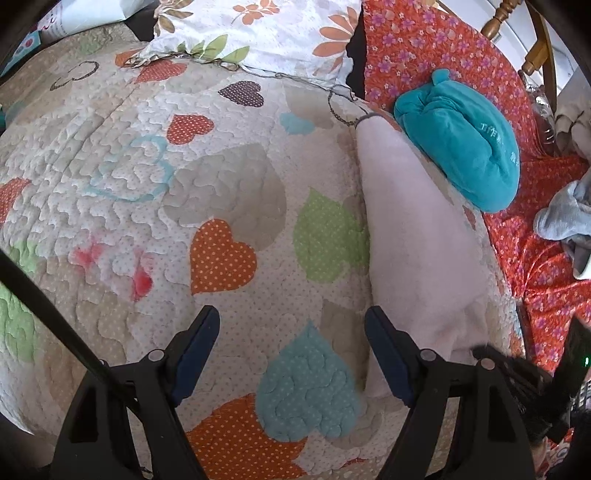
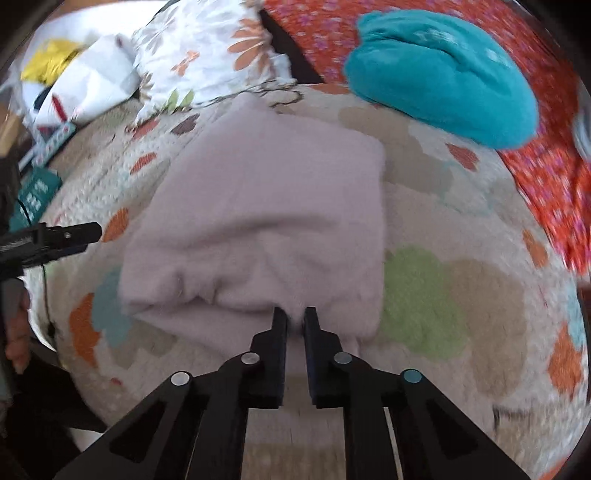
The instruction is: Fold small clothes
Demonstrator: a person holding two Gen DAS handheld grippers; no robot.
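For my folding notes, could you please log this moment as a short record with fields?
surface: heart-patterned quilt
garment in work: pale pink cloth, folded, flat on the quilt
right gripper: shut on the pink cloth's near edge
left gripper: open, holding nothing, over the quilt beside the cloth
set aside: teal garment, bundled at the quilt's edge on an orange floral sheet
also in view: floral pillow

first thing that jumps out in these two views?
The pale pink garment lies folded mid-quilt, and the right gripper is shut on its near edge. Behind it, a teal garment sits at the edge of the heart-patterned quilt. The left gripper hangs open over the quilt.
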